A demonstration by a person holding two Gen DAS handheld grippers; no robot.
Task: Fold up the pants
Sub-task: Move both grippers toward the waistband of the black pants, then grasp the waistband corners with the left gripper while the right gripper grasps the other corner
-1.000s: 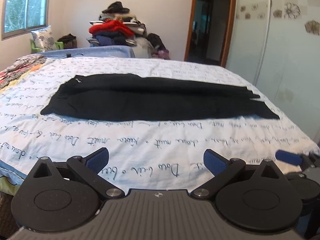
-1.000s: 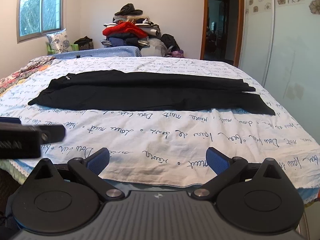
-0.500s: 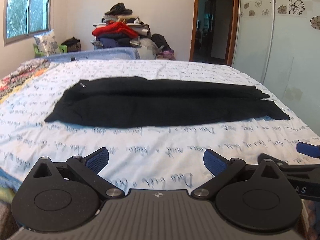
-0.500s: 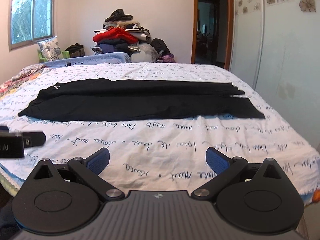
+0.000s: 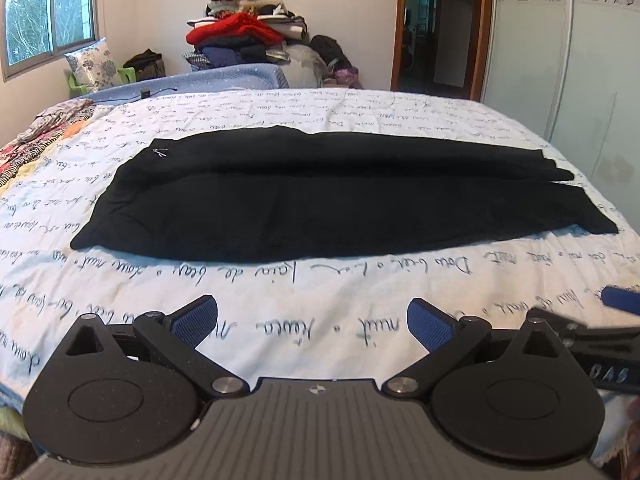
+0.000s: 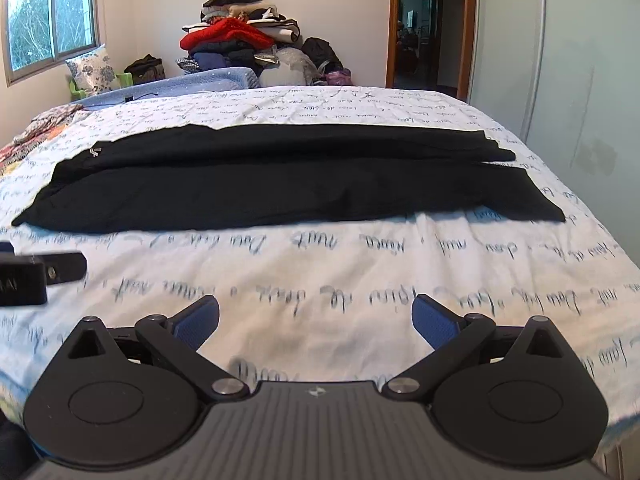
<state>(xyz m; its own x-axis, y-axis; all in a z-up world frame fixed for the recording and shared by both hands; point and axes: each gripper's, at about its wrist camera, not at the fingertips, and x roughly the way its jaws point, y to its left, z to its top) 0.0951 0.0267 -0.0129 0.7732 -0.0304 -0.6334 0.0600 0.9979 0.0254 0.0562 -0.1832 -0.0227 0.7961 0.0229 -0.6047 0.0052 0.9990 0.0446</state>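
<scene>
Both grippers now closer over the bed (image 5: 320,280), left gripper (image 5: 312,322) and right gripper (image 6: 316,322) spread wide, empty, black pants (image 5: 320,200) flat mid-bed, lengthwise left-right, waist seemingly left, clothes pile (image 6: 240,40) behind.

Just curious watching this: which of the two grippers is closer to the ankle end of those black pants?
Right, probably. The right gripper hovers open over the bedsheet, nearer the leg cuffs. The left gripper, also open, sits nearer the waist of the pants. Neither touches them.
</scene>
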